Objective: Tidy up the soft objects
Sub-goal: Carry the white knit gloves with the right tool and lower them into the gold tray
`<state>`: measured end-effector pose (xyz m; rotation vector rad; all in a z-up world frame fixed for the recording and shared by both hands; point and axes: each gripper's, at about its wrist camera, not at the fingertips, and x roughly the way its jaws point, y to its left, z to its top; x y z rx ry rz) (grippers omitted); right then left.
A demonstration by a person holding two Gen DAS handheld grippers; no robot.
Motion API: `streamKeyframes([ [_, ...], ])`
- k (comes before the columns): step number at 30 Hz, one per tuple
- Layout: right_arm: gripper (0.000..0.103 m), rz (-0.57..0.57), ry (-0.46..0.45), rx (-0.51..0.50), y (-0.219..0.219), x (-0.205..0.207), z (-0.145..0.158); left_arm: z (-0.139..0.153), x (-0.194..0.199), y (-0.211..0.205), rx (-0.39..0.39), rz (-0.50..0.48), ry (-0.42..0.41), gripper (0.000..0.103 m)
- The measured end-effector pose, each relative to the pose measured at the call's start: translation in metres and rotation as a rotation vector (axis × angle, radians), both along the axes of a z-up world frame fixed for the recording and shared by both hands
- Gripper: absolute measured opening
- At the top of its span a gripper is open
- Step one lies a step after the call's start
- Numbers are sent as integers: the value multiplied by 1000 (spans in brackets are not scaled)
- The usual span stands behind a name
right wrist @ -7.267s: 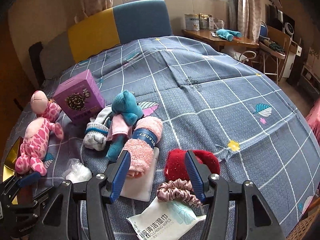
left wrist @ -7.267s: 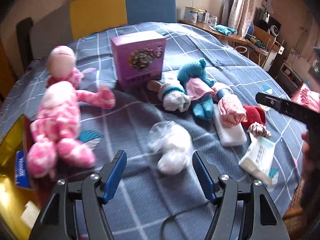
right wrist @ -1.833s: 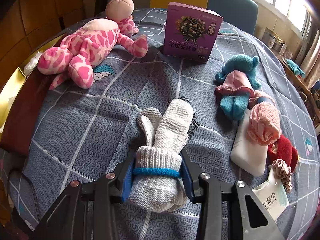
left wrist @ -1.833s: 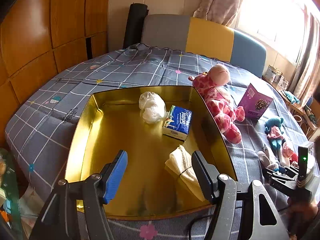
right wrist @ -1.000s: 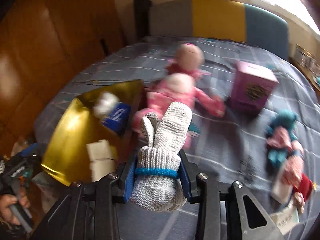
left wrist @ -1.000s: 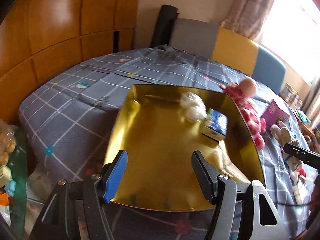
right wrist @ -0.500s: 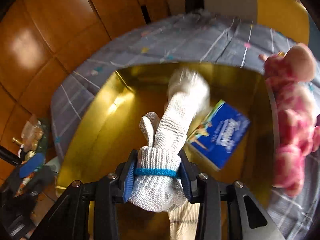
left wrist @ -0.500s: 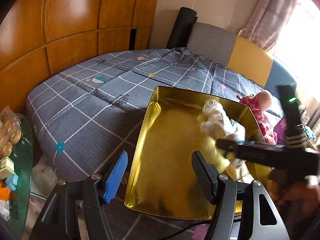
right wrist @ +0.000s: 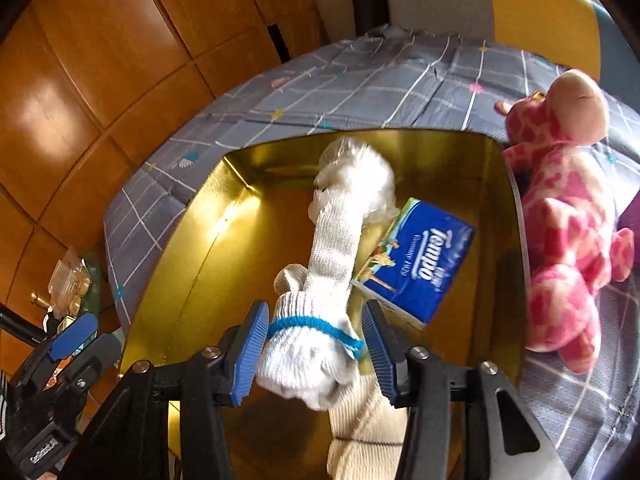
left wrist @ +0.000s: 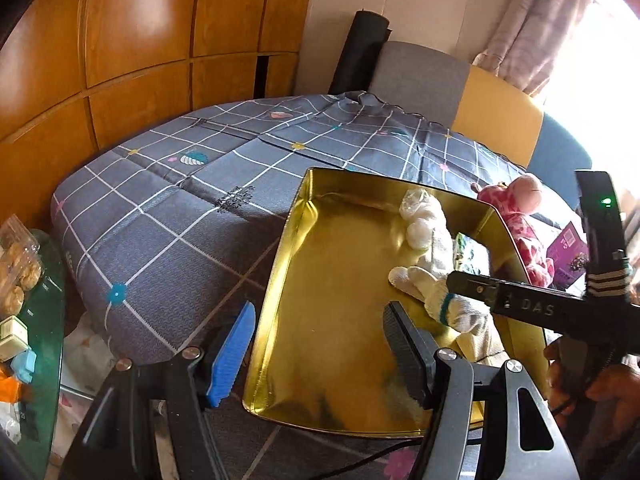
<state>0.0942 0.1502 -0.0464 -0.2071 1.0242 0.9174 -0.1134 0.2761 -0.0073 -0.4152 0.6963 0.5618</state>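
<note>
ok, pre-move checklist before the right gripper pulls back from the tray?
1. White glove over gold tray: ok.
2. Right gripper opening, glove between its fingers; right pad clear: ok.
3. Glove fully released: cannot tell.
4. Glove clear of tissue pack: not ok, it overlaps.
5. Left gripper open, empty, at tray's near edge: ok.
6. Pink giraffe outside tray: ok.

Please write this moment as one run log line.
right tool: opening, glove between pads | place: over gold tray | left tool: open, empty
</note>
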Motion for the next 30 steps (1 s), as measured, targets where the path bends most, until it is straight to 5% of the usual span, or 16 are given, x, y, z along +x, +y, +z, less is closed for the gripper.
streamKeyframes([
  [19,49,-98,-220,10,-89,-34,43,16,6,-44,39,-112,-18,70],
  [21,49,-113,-234,8,-100,-35,45,17,6,-48,38,-118,-26,77],
  [30,49,-205,-270,-13,-153,-25,49,24,16,-69,68,-179,-20,77],
])
